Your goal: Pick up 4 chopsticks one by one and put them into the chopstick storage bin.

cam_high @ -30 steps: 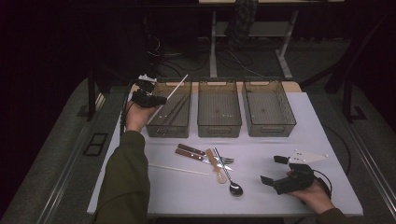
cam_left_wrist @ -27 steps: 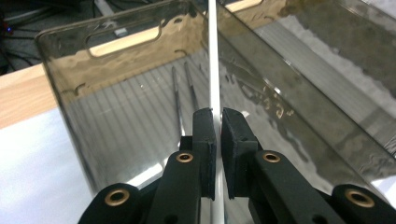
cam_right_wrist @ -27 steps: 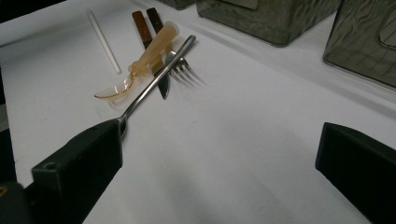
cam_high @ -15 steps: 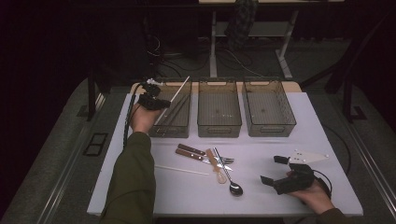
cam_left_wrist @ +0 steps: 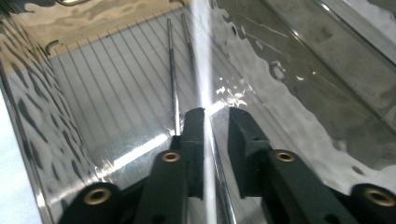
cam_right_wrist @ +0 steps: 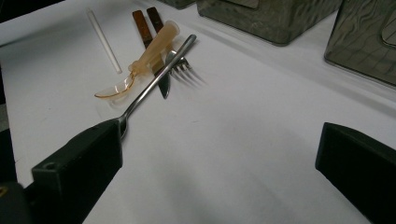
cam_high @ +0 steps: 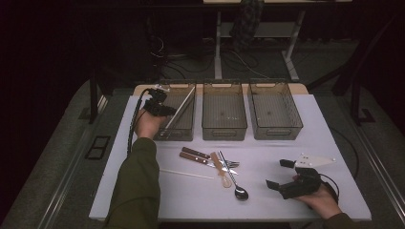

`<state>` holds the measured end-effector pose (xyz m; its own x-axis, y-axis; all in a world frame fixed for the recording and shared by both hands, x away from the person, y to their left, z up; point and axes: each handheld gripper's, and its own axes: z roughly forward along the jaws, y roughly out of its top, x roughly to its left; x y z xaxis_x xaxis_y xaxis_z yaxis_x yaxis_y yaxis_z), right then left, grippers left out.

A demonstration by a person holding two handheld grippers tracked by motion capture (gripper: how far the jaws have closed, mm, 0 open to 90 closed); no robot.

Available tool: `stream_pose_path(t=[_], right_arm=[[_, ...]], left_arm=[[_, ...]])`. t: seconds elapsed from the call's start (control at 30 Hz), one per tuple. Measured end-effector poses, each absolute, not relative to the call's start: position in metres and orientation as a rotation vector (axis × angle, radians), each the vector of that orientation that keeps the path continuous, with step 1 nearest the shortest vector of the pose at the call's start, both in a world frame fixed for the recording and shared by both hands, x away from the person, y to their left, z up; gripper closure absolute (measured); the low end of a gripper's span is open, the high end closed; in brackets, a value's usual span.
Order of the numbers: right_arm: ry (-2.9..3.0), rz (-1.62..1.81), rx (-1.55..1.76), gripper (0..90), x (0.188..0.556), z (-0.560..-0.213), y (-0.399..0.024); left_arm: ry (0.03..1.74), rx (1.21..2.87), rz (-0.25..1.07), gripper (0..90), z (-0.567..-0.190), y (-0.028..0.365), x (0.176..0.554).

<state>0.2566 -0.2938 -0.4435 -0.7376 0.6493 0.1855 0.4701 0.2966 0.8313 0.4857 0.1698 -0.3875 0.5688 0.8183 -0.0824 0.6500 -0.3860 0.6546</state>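
My left gripper (cam_high: pixel 167 111) reaches into the left clear bin (cam_high: pixel 177 134) at the back left. A long white stick (cam_high: pixel 180 109) leans slantwise in that bin, its top over the far rim. In the left gripper view the white stick (cam_left_wrist: pixel 201 70) runs between the jaws against the left pad, with a gap to the right pad. The jaws of this gripper (cam_left_wrist: pixel 217 114) have just been opening and stand slightly open. My right gripper (cam_high: pixel 278 173) rests on the table at the front right, wide open (cam_right_wrist: pixel 219 140) and holding nothing.
Cutlery lies mid-table: two brown-handled knives (cam_high: pixel 195 155), a fork (cam_high: pixel 230 164), an amber plastic spoon (cam_high: pixel 220 169), a metal spoon (cam_high: pixel 235 183) and another white stick (cam_high: pixel 186 173). Two more clear bins (cam_high: pixel 224 131) (cam_high: pixel 275 130) stand right of the first. Two thin dark rods (cam_left_wrist: pixel 172 70) lie in the left bin.
The left hand has sunk a little toward the left bin with the white stick. The right hand has stayed put.
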Motion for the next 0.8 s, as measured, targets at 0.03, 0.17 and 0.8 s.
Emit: stream_pose_path(t=[0.03, 0.17, 0.8], right_arm=[[2.373, 1.42, 1.039, 0.5, 0.257, -0.444, -0.294], [2.375, 1.42, 1.033, 0.5, 0.257, -0.444, -0.293], [2.382, 1.398, 1.032, 0.5, 0.257, -0.444, -0.291]], left_arm=[[1.168, 2.147, 0.34, 71.9, -0.387, 0.17, 0.485], [1.144, 2.131, 0.351, 67.1, -0.386, 0.171, 0.48], [0.881, 2.113, 0.282, 38.5, -0.358, 0.162, 0.407]])
